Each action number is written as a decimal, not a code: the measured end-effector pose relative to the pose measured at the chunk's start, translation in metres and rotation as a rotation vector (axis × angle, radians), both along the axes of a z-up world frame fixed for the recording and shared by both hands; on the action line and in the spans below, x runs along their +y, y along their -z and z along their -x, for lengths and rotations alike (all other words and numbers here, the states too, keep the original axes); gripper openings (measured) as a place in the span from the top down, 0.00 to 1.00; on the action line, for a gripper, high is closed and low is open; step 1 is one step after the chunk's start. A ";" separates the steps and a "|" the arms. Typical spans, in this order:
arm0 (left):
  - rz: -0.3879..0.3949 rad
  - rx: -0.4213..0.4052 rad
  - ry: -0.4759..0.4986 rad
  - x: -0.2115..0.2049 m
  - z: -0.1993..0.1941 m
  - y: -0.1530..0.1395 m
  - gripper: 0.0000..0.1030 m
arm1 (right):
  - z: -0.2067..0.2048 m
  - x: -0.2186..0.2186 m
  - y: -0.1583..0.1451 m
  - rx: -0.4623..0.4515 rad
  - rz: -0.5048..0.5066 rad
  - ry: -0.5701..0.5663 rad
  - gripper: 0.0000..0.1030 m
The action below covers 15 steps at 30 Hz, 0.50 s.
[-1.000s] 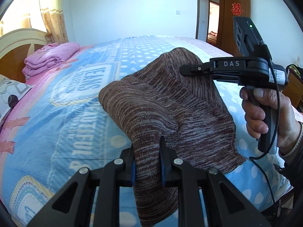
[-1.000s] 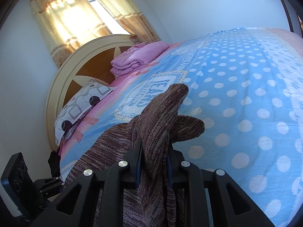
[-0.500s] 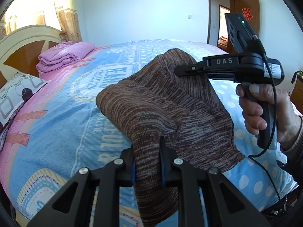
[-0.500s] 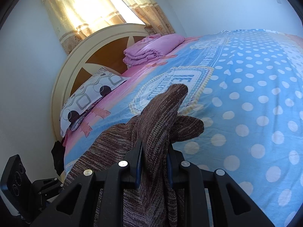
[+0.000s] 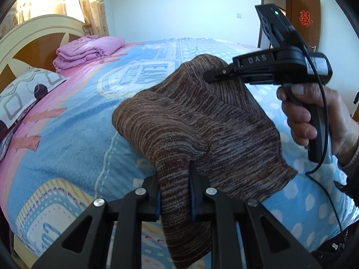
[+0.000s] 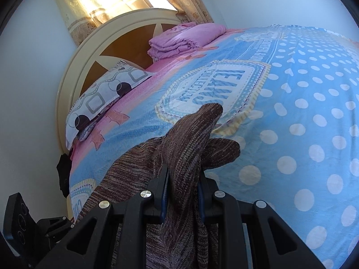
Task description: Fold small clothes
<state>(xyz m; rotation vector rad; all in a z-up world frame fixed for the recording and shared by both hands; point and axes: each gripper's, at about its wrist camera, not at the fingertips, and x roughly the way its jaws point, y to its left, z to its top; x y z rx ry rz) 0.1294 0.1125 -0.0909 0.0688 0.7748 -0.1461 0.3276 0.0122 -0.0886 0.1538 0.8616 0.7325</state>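
2 tongs, left [image 5: 174,190] and right [image 6: 182,192], each clamping brown knit garment [image 5: 202,121].

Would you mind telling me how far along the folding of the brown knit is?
Done: both tongs have picked up the brown knit. In hand: the left tongs and the right tongs each pinch a bunched part of it, holding it in the air over the bed. Left: it still has to be laid flat and folded; no neat fold shows yet.

The folded blanket [image 6: 186,37] lies on the bed [image 6: 303,103] by the headboard [image 6: 107,44], the pillow [image 6: 105,94] beside it.
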 end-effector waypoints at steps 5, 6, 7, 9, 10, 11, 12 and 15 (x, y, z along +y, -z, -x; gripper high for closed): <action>-0.006 0.012 -0.012 0.004 0.006 0.009 0.81 | -0.009 0.008 0.009 0.013 0.017 -0.005 0.80; -0.006 0.015 -0.014 0.005 0.006 0.010 0.81 | -0.011 0.009 0.012 0.018 0.021 -0.004 0.80; -0.004 0.019 -0.015 0.005 0.005 0.011 0.81 | -0.013 0.010 0.014 0.022 0.027 -0.002 0.80; 0.000 0.025 -0.019 0.006 0.005 0.014 0.81 | -0.015 0.011 0.020 0.031 0.034 0.005 0.80; 0.000 0.028 -0.021 0.005 0.005 0.015 0.81 | -0.016 0.010 0.023 0.035 0.036 0.008 0.80; 0.001 0.031 -0.023 0.005 0.005 0.017 0.81 | -0.018 0.010 0.026 0.043 0.036 0.013 0.80; 0.000 0.032 -0.025 0.004 0.005 0.017 0.81 | -0.019 0.010 0.029 0.048 0.035 0.017 0.80; 0.007 0.033 -0.029 0.004 0.006 0.020 0.80 | -0.023 0.011 0.036 0.061 0.041 0.025 0.80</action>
